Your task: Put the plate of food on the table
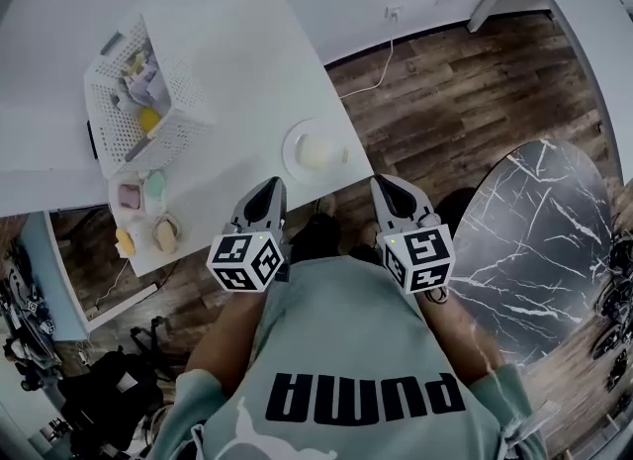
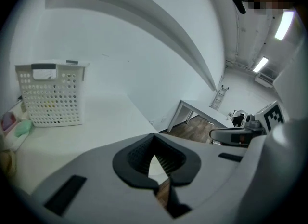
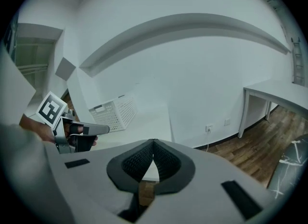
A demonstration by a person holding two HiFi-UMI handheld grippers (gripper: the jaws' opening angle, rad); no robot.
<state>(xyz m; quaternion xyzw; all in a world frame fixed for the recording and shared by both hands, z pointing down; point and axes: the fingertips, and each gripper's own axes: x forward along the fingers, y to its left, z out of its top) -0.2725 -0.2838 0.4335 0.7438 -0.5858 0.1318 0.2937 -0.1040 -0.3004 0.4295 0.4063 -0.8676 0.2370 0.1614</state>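
Note:
A white plate [image 1: 315,148] with a pale round piece of food on it rests on the white table [image 1: 237,62], near its front right corner. My left gripper [image 1: 271,184] hovers just short of the table's near edge, below and left of the plate, jaws shut and empty. My right gripper [image 1: 382,182] hangs over the wooden floor, below and right of the plate, also shut on nothing. In the left gripper view the left gripper [image 2: 153,137] points over the tabletop; the right gripper [image 3: 153,141] does the same in its own view.
A white perforated basket [image 1: 138,102] with small items stands at the table's back left. Small toy foods [image 1: 148,213] lie along the left edge. A black marble round table [image 1: 554,240] stands to the right. Wooden floor [image 1: 445,92] lies between them.

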